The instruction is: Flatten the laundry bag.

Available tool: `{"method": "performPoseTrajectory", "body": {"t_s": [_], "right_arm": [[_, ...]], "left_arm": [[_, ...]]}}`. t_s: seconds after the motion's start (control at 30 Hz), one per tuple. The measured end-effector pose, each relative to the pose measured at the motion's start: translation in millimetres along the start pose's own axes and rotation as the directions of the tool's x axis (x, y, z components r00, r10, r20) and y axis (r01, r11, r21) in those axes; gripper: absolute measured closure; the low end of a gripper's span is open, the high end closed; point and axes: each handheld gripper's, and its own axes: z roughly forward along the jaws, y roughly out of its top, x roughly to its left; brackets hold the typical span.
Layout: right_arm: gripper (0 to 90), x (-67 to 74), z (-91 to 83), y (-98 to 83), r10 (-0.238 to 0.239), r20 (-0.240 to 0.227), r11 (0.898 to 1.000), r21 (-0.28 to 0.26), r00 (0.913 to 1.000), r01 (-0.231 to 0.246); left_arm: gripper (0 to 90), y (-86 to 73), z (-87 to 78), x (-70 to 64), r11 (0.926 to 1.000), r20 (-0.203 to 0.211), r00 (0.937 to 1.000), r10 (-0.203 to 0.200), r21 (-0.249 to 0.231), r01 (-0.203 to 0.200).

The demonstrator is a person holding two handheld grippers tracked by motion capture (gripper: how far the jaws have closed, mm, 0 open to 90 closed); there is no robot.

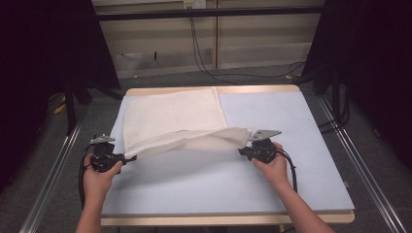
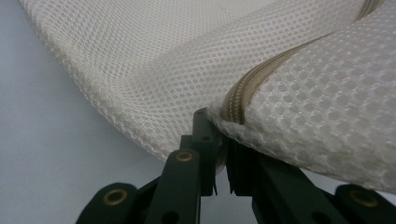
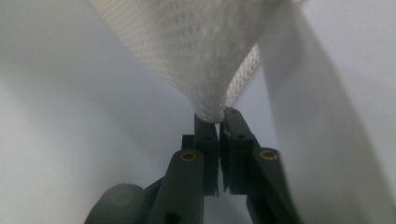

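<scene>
A cream mesh bag [image 1: 170, 119] with a tan zipper [image 2: 243, 88] lies on the pale blue table top [image 1: 272, 126], its near edge lifted off the surface. My left gripper [image 1: 127, 158] is shut on the bag's near left corner; in the left gripper view its jaws [image 2: 219, 121] pinch the mesh right beside the zipper end. My right gripper [image 1: 241, 151] is shut on the near right corner, and the right gripper view has the mesh [image 3: 205, 56] tapering down into the closed jaws [image 3: 215, 120]. The lifted edge hangs stretched between both grippers.
The far part of the bag rests flat at the table's back left. Bare blue surface [image 1: 214, 184] spreads in front of and to the right of the bag. Dark frames and curtains stand at both sides, and cables [image 1: 204, 58] trail on the floor behind.
</scene>
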Motion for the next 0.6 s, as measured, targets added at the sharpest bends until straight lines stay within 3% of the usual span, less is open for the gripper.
{"method": "performPoseTrajectory", "body": {"t_s": [0.2,0.33,0.6], "right_arm": [[80.6,-0.2,-3.1,-1.3,0.007,-0.006,1.0,0.011,1.0,-0.007],[74.6,-2.9,-10.5,-2.5,0.018,0.023,0.999,0.027,0.9996,-0.019],[73.7,-13.2,-19.3,-5.6,0.054,0.046,0.998,0.025,0.9975,-0.055]], "left_arm": [[83.4,-0.4,-1.0,-0.1,0.9999,-0.013,0.9999,0.01,0.006,-0.01],[83.4,-0.4,-1.1,-0.1,0.9998,-0.009,0.9999,0.014,0.011,-0.014],[83.3,0.6,-0.4,0.5,0.9999,-0.012,0.9999,0.008,0.008,-0.008]]}}
